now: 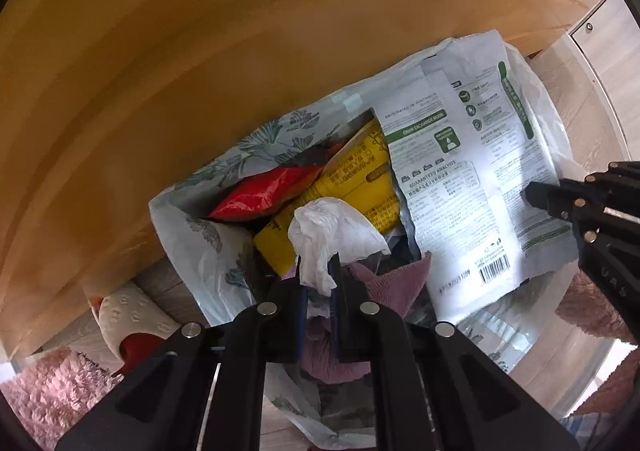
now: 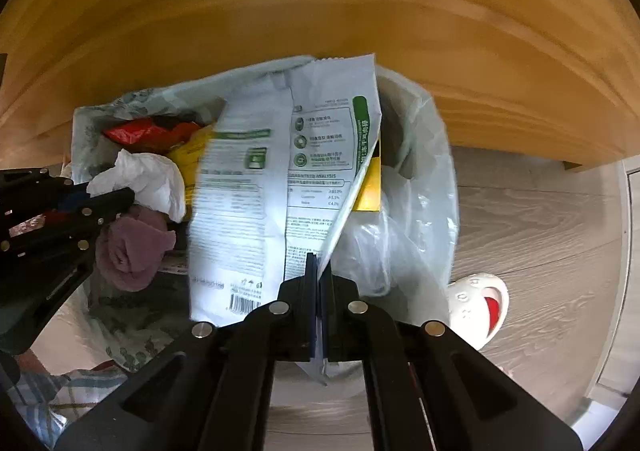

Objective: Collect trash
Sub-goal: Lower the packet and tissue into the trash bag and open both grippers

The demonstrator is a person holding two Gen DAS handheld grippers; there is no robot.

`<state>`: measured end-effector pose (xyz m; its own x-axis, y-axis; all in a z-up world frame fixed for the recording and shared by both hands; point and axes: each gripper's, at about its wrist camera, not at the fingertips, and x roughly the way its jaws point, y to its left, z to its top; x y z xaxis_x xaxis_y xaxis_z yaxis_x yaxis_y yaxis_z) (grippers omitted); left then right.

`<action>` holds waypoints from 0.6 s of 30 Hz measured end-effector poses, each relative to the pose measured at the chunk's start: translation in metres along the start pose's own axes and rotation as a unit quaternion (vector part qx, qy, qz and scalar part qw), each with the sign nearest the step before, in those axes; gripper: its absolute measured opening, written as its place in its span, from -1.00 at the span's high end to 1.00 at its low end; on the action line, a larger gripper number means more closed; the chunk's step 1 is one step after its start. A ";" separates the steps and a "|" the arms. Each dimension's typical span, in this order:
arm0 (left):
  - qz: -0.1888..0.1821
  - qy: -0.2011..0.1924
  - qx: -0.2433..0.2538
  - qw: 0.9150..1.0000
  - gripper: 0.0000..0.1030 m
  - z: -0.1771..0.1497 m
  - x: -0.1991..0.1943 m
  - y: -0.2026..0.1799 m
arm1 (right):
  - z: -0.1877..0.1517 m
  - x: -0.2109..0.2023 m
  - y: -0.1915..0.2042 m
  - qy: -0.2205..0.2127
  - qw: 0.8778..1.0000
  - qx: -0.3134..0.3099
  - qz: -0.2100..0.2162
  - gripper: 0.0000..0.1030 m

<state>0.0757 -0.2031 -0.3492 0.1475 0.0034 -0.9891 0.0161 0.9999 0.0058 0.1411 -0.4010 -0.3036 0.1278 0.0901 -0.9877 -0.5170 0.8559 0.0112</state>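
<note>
My left gripper (image 1: 320, 271) points down over a leaf-printed plastic trash bag (image 1: 180, 219) and is shut on a crumpled white tissue (image 1: 332, 227). Inside the bag lie a red packet (image 1: 260, 191), a yellow packet (image 1: 352, 179) and a mauve cloth (image 1: 396, 283). My right gripper (image 2: 318, 263) is shut on the lower edge of a large white-and-green printed pouch (image 2: 248, 211), which hangs over the bag's mouth (image 2: 424, 179). In the right wrist view the left gripper (image 2: 124, 197) shows at the left with the tissue (image 2: 144, 179). The right gripper (image 1: 536, 193) enters the left wrist view from the right.
A light wooden furniture panel (image 1: 200, 51) rises right behind the bag. The floor (image 2: 540, 231) is grey wood-look. A white slipper with a red lining (image 2: 484, 303) lies right of the bag. A pink fluffy rug (image 1: 52, 395) and plaid fabric (image 2: 48, 399) sit near the bottom left corners.
</note>
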 end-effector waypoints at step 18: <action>-0.016 0.016 -0.012 1.000 0.86 0.008 0.023 0.010 | 0.015 0.033 -0.007 0.022 1.000 0.003 -0.007 0.97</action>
<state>0.0871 -0.1928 -0.3704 0.1150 -0.0285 -0.9930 -0.0045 0.9996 -0.0292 0.1613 -0.3966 -0.3337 0.0981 0.0563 -0.9936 -0.5108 0.8597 -0.0017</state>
